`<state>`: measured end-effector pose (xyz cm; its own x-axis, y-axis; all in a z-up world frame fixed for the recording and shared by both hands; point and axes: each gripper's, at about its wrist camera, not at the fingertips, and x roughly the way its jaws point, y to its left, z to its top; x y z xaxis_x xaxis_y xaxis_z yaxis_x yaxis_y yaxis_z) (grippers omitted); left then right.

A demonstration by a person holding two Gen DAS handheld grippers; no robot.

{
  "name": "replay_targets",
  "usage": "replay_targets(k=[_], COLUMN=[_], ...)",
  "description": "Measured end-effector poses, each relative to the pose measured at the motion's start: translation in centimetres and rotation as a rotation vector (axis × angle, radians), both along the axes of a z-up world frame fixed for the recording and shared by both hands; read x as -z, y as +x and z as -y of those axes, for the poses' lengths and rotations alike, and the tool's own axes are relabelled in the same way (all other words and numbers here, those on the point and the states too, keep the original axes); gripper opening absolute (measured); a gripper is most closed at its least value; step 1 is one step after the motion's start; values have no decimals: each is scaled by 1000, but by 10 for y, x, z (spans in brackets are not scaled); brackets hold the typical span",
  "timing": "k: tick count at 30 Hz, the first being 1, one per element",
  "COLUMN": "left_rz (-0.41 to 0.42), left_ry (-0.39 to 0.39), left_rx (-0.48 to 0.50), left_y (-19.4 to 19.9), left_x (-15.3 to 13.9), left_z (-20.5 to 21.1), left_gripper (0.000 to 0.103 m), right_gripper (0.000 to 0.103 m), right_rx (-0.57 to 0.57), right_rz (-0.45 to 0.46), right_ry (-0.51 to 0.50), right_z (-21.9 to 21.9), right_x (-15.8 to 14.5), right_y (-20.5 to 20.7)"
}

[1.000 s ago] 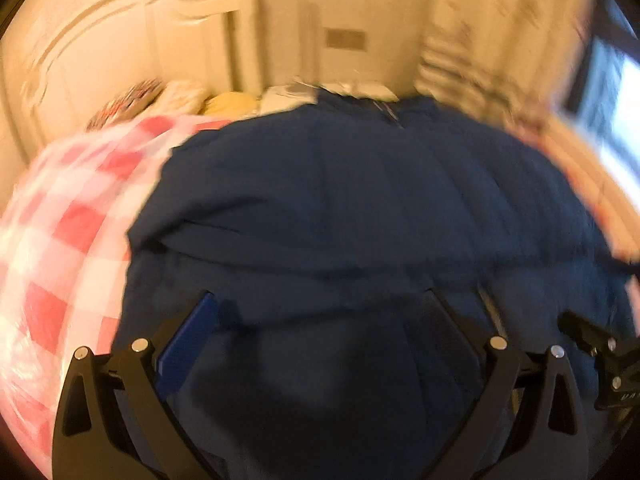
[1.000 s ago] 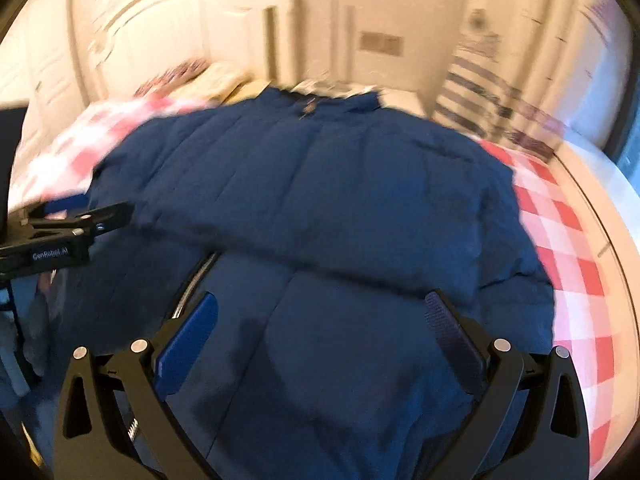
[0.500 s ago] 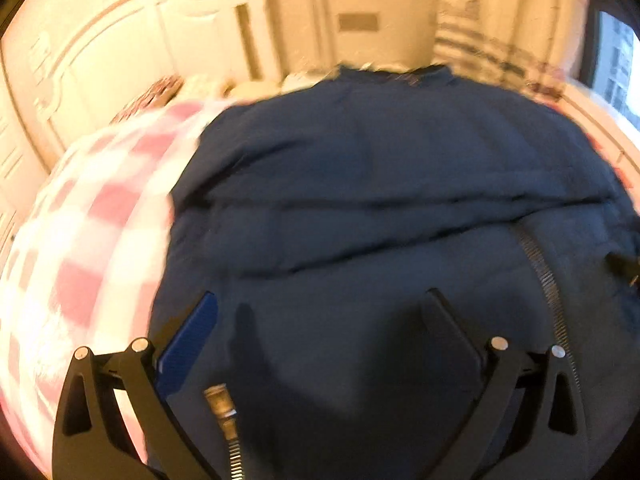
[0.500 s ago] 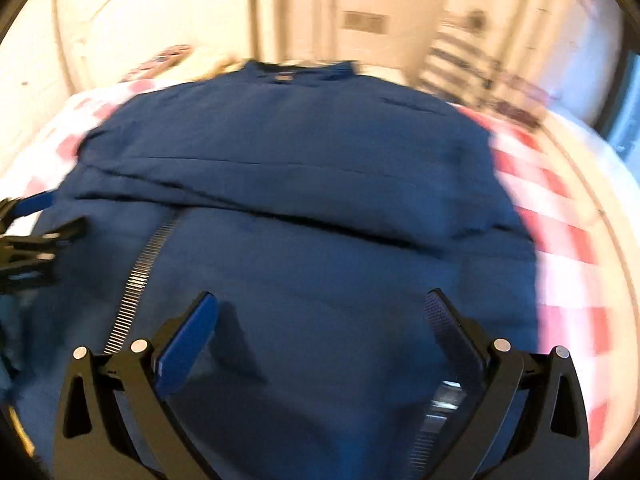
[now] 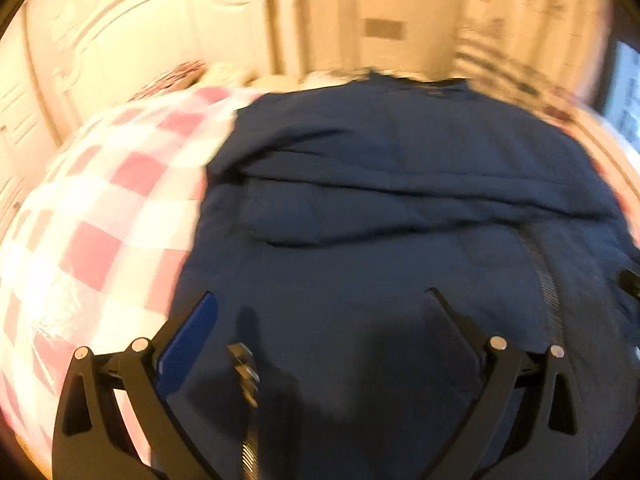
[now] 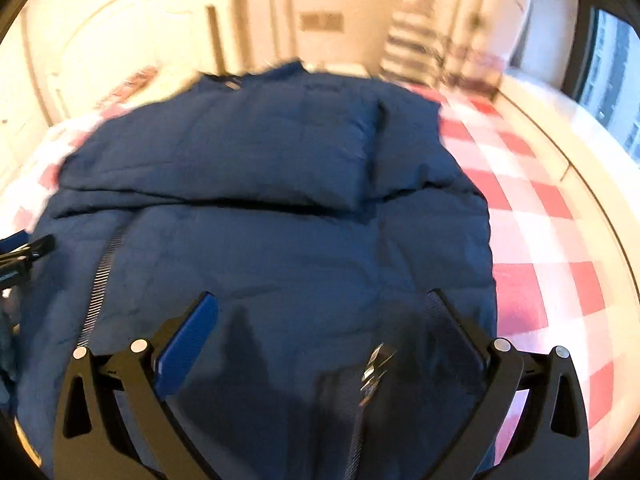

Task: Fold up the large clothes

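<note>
Nearest the left wrist camera, the left hand-held gripper (image 5: 322, 304) has its black, angular fingers spread wide with nothing between them, one lined with a ribbed blue pad (image 5: 188, 340); a metal zipper pull (image 5: 244, 368) lies on the cloth between the fingers. The right hand-held gripper (image 6: 324, 306) is likewise spread wide and empty above the cloth, a second metal zipper pull (image 6: 376, 364) lying near its right finger. Under both lies the navy padded jacket (image 6: 280, 220), soft and quilted, spread flat across the bed with its toothed zipper tape (image 6: 104, 268) running down the near panel. Farther up, a puffy sleeve (image 6: 240, 168) is folded crosswise over the body, making a thick horizontal ridge. Around the jacket shows the pink-and-white checked bedcover (image 6: 540, 240), smooth and slightly glossy. Beyond, blurred, stand a cream curved headboard (image 5: 140, 40) and patterned pillows (image 5: 176, 80) against a pale wall.
</note>
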<state>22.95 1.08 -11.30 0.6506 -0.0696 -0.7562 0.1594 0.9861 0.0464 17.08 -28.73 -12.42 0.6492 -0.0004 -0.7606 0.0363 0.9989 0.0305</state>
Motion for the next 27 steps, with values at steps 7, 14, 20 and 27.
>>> replay_targets(k=[7,14,20,27], left_rz=[33,-48,-17,-1], left_ry=[198,32,70,46], left_rx=[183,115,101,59], left_y=[-43,-38,-82,-108], left_x=[21,13,17,19], left_z=[52,16,-19,-49], left_gripper=[101,101,101,101], right_gripper=[99,99,99,99], right_rx=[-189,-143,-167,-124], right_rz=[-86,-94,-90,-61], right_ry=[-88,-89,-73,-30], right_z=[-46,-36,-31,-31], right_x=[22,13,17,16], right_y=[-24,-28,-68,-86])
